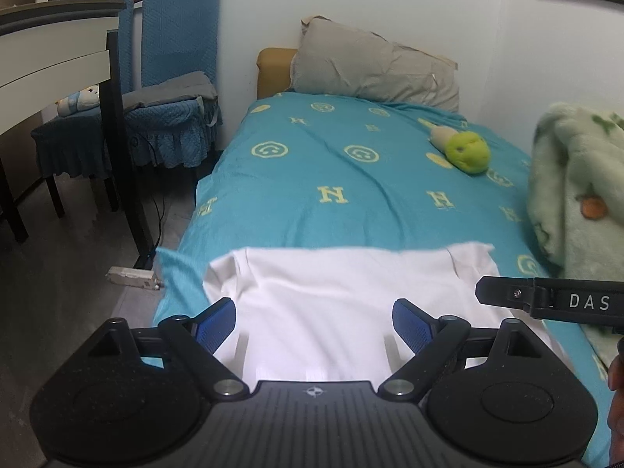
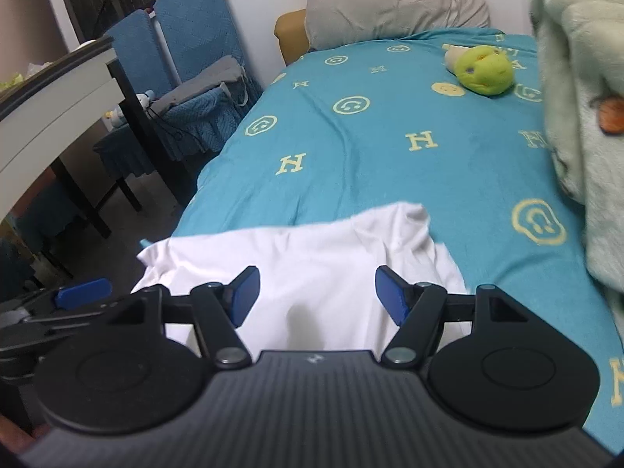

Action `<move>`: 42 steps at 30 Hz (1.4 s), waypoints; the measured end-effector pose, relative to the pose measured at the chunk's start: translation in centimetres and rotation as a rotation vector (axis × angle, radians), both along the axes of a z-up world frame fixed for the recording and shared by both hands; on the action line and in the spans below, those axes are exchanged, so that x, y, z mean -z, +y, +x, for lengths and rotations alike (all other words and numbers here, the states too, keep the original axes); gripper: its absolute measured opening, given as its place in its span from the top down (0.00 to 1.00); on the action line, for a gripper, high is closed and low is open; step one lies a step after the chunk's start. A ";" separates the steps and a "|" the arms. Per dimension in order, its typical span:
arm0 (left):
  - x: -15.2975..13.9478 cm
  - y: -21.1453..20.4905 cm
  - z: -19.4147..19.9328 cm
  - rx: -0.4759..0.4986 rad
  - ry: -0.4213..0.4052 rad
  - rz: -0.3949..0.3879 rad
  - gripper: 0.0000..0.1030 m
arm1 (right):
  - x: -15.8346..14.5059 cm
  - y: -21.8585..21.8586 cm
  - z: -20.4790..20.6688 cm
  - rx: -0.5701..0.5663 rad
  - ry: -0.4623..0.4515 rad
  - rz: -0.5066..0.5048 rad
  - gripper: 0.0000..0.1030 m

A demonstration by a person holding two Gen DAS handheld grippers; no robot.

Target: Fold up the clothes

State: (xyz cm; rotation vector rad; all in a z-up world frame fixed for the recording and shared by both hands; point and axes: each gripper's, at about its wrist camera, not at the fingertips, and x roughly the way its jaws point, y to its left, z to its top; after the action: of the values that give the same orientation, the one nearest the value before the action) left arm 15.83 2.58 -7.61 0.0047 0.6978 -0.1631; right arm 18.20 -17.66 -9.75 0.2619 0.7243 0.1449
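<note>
1. Our left gripper (image 1: 314,321) and right gripper (image 2: 314,296) both hover spread wide, grasping nothing.
2. Straight ahead and beneath both lies the white cotton garment (image 1: 343,292), its long axis running left-right across the near end of the teal patterned bed (image 1: 351,179); neither gripper is clearly nearer.
3. Its near edge is hidden behind the gripper bodies, so we cannot tell how far it is folded.

left claw (image 1: 314,325): black, blue pads | right claw (image 2: 317,296): black, blue pads, "DAS" lettering
</note>
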 end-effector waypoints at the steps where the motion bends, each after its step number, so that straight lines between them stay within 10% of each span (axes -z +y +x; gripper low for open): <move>1: 0.1 -0.1 -0.4 0.003 0.005 0.008 0.13 | 0.1 0.0 -0.4 0.002 0.009 -0.010 0.34; 18: 2.0 -0.5 -3.2 -0.005 0.127 0.083 0.13 | 4.6 0.7 -0.6 -0.007 0.147 -0.095 0.33; 24: 0.8 1.1 -5.9 -0.021 0.212 -0.214 0.11 | 4.5 0.6 -0.6 -0.003 0.147 -0.084 0.33; 33: 6.8 5.8 -3.7 -0.249 0.493 -0.655 0.10 | 4.5 0.6 -0.4 0.001 0.150 -0.081 0.33; 42: 8.4 8.4 -2.2 -0.381 0.436 -0.878 0.12 | 3.9 -0.1 -0.6 0.045 0.152 -0.036 0.33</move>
State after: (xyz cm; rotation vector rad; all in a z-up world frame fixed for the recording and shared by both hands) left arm 13.60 11.00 -15.96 -1.0241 0.9975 -0.0924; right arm 17.58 -17.79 -13.61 0.2562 0.8700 0.0692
